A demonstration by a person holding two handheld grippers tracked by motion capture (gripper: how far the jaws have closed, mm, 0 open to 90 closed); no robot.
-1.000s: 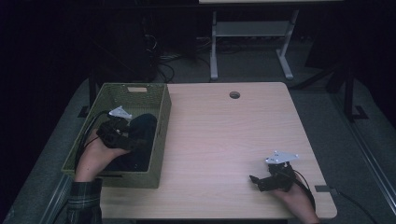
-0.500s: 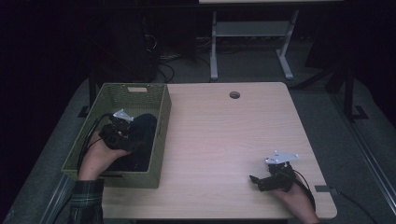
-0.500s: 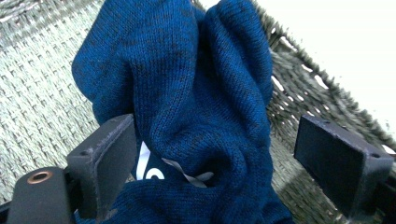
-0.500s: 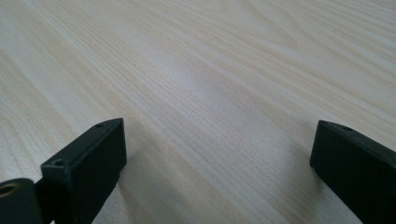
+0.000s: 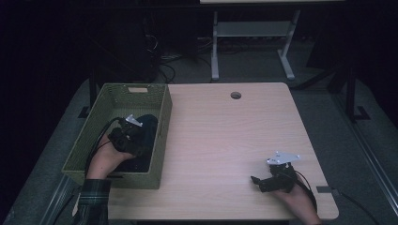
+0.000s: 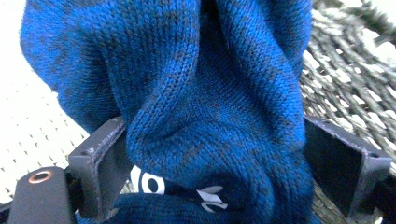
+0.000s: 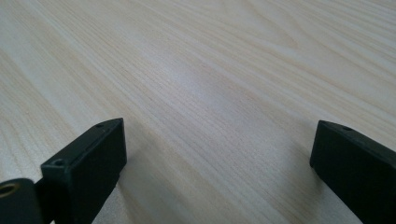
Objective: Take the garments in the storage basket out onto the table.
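Left gripper point(image 5: 136, 133), high view: inside the green woven basket point(image 5: 159, 140) at the table's point(image 5: 225, 136) left side, set against a dark garment point(image 5: 148, 124) lying in the basket; jaw state not readable from this height. Right gripper point(image 5: 257, 180), same view: low over bare tabletop at the near right, well apart from the basket, held by the person's right hand point(image 5: 293, 199).

Left gripper view: both black jaws sit either side of a bunched fold of blue knit fabric point(image 6: 205, 102) and press into it, clamped; basket weave shows behind at the right.

Right gripper view: jaws stand wide apart with nothing between them, light wood grain of the table point(image 7: 210, 84) beneath.
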